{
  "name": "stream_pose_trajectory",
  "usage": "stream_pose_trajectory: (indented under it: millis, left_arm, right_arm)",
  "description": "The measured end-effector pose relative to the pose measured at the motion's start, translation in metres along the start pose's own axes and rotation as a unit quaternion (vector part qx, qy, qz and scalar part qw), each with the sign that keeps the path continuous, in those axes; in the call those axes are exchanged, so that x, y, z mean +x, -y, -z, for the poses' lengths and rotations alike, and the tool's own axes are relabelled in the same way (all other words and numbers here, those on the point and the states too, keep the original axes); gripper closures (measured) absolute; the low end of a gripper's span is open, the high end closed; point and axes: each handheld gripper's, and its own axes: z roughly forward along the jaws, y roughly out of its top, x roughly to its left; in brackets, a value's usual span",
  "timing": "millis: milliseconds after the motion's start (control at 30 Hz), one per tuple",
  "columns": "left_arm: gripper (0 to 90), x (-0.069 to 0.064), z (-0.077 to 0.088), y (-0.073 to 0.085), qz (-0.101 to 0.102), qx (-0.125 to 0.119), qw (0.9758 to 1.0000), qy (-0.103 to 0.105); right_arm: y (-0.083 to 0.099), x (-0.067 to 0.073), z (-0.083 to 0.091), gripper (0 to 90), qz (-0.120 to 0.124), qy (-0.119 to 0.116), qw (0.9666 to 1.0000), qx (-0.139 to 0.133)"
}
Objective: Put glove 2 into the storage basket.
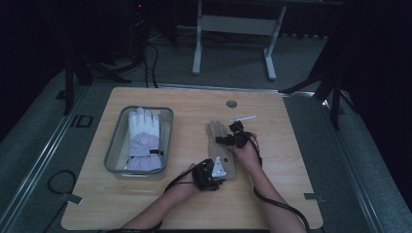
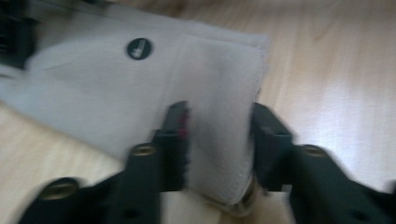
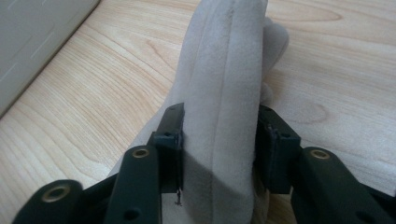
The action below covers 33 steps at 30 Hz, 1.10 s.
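Note:
A beige glove [image 1: 219, 145] lies flat on the wooden table [image 1: 184, 204], right of centre, with its fingers pointing away from me. My left gripper [image 1: 217, 171] sits at the glove's near end. In the left gripper view its jaws [image 2: 219, 135] press on both sides of the ribbed cuff [image 2: 219, 93], beside a small round dark badge [image 2: 139, 48]. My right gripper [image 1: 228, 138] is at the far end. In the right gripper view it [image 3: 219, 140] pinches a raised fold of the glove [image 3: 229, 60].
A grey bin [image 1: 112, 141] at the table's left holds a white and lilac glove [image 1: 143, 138]; its wall [image 3: 32, 42] shows in the right gripper view. A thin white strip [image 1: 242, 118] lies just beyond the beige glove. A round grommet [image 1: 231, 104] sits near the far edge.

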Motion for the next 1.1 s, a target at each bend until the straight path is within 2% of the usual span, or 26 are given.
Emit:
stream_pose_trajectory:
  millis: [100,233,400,567,767,1100]
  left_arm:
    - [76.5,0.0,0.001,0.0,0.002,0.001,1.0,-0.007]
    - [80.9,0.0,0.003,0.0,0.001,0.0,1.0,-0.01]
    - [81.9,-0.002,0.009,0.0,-0.003,0.0,0.9999,-0.012]
    - [82.2,-0.001,0.022,-0.003,-0.009,-0.004,0.9998,-0.016]
    - [82.3,0.002,0.041,-0.006,-0.007,-0.01,0.9998,-0.017]
    - [82.4,0.01,0.08,-0.011,-0.014,-0.015,0.999,-0.04]
  right_arm:
    - [0.001,0.007,0.001,61.5,0.019,0.019,0.9996,-0.008]
    - [0.001,0.012,0.002,63.8,0.027,0.033,0.999,-0.015]
    - [-0.001,0.016,0.008,64.6,0.031,0.032,0.9988,-0.02]
    - [-0.004,0.021,0.015,64.6,0.04,0.031,0.9983,-0.028]
    - [-0.011,0.03,0.027,64.6,0.048,0.018,0.9977,-0.043]
    - [-0.034,0.056,0.047,64.6,0.072,0.008,0.9947,-0.072]
